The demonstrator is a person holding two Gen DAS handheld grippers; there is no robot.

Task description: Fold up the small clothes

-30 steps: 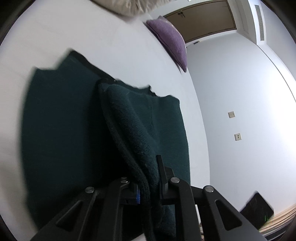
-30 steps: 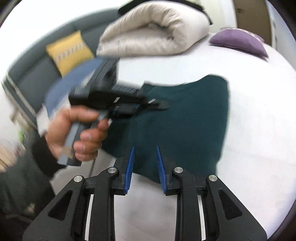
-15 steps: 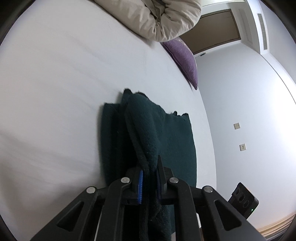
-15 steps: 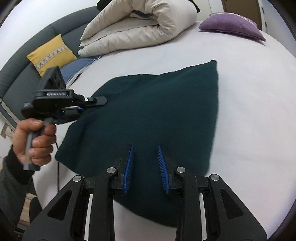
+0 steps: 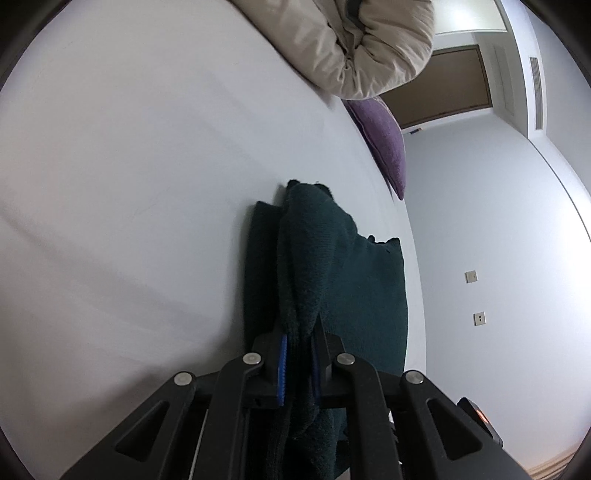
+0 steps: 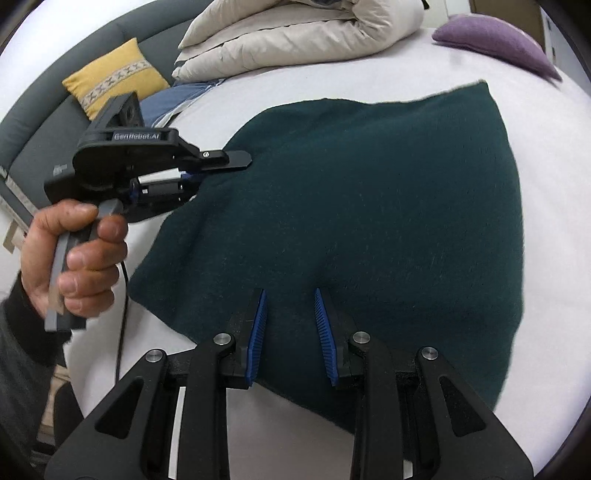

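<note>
Teal garment [image 6: 362, 206], seemingly lengthwise toward the pillow [image 6: 495, 40], pinched by left gripper [image 5: 300, 354].

Garment [image 6: 369, 206] on bed [image 6: 546, 332], before duvet [image 6: 295, 33]

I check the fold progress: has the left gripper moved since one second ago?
Yes. The left gripper, shut on the green cloth, moved down and away from the yellow cushion.

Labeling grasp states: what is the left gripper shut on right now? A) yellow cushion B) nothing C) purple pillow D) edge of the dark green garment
D: the left gripper has its jaws pinched on a bunched edge of the dark green garment, which runs up from between them.
</note>
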